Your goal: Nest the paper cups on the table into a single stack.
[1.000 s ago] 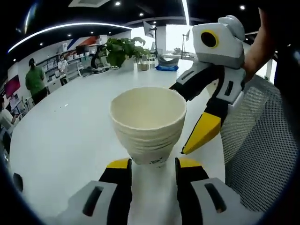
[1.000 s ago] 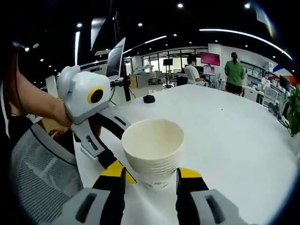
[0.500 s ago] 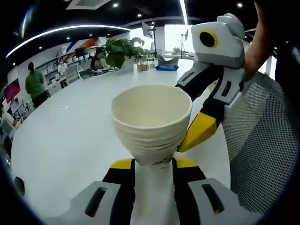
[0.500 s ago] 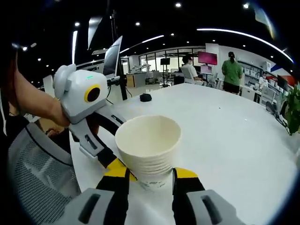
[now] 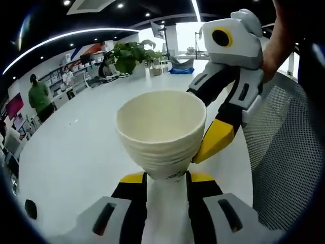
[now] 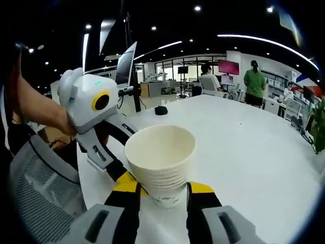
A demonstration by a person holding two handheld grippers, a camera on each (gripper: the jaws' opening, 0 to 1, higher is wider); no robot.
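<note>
Since a second ago both our grippers, left gripper and right gripper, have closed from either side on the base of the nested paper cup stack, so stacking looks finished.

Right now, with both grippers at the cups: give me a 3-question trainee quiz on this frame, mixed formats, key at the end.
1. True or false: the stack of paper cups lies on its side on the white table.
2. Multiple choice: between whose jaws does the base of the stack sit? A) left gripper alone B) right gripper alone C) both.
3. Fill in: in the left gripper view, a potted ___ stands at the table's far end.

Key:
1. False. It stands upright, mouth open upward.
2. C. Each view shows its own yellow-tipped jaws on either side of the base.
3. plant.
</note>
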